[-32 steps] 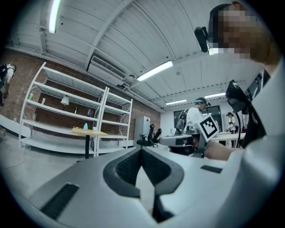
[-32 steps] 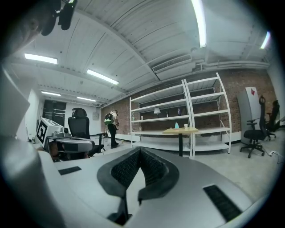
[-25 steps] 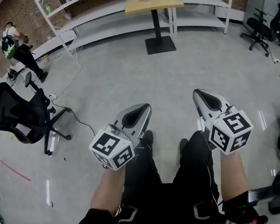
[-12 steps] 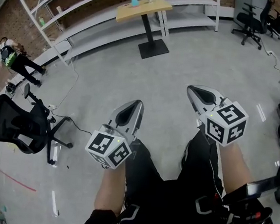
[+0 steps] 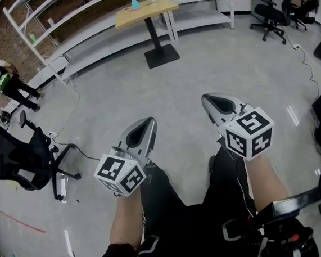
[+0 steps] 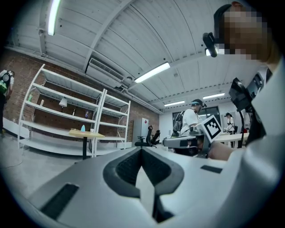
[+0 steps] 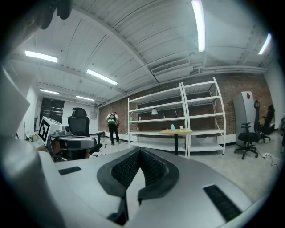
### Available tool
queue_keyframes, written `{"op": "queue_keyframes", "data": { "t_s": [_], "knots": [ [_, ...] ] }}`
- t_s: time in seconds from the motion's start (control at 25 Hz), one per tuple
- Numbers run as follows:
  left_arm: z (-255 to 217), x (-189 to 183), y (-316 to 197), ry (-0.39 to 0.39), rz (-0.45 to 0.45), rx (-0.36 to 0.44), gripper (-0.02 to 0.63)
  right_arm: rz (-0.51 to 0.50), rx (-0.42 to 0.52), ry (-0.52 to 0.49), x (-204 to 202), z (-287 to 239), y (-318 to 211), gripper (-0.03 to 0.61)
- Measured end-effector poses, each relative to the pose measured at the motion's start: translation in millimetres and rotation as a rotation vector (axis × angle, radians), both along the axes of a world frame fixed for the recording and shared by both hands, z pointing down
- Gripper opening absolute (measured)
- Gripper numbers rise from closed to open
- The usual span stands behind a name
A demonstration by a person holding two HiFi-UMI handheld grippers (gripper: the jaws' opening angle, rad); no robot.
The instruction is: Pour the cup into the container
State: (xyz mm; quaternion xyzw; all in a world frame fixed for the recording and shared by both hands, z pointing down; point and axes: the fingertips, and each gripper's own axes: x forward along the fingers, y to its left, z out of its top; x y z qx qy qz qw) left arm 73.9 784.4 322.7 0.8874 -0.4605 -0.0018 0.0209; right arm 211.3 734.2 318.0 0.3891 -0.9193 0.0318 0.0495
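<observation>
I held two tools, my left tool [image 5: 143, 130] and my right tool [image 5: 216, 105], level above my legs. Each had its jaws pressed together with nothing between them. Well away across the room stood one small wooden tabletop [image 5: 124, 17] on a black post. It carried one white cup [image 7: 181, 127] and one teal thing [image 7: 173, 126], side by side about its middle and a little apart. The floor [image 5: 212, 56] was bare grey concrete. Behind the tabletop, two white shelving racks [image 7: 200, 111] lined a brick wall [image 5: 5, 42]. I counted three black office chairs [image 5: 8, 155], one to my left and two in the far right corner. One person [image 5: 1, 79] stood by the wall.
</observation>
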Motion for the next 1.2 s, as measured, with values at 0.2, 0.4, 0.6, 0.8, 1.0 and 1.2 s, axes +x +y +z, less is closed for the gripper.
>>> {"op": "queue_keyframes", "data": {
  "t_s": [0.2, 0.4, 0.6, 0.8, 1.0, 1.2],
  "knots": [
    [0.8, -1.8, -1.7, 0.005, -0.006, -0.004, 0.002, 0.0, 0.004, 0.019, 0.7, 0.2, 0.9, 0.002],
    [2.1, -4.2, -3.1, 0.007, -0.008, -0.007, 0.002, -0.002, -0.004, 0.01, -0.6, 1.2, 0.2, 0.002],
    [2.8, -3.6, -4.2, 0.008, -0.008, -0.008, 0.002, 0.0, -0.005, 0.011, 1.0, 2.3, -0.9, 0.002],
    [2.2, -1.7, -5.3, 0.007, -0.006, -0.004, 0.002, 0.002, -0.006, 0.009, 1.9, 2.9, -1.2, 0.002],
    [4.3, -1.4, -4.4, 0.009, -0.006, -0.007, 0.002, 0.005, 0.0, 0.004, 2.9, 0.9, -0.1, 0.002],
    [7.3, -2.3, -4.0, 0.019, -0.013, -0.02, 0.002, 0.009, -0.002, -0.005, 5.4, 0.5, 0.6, 0.002]
  ]
}}
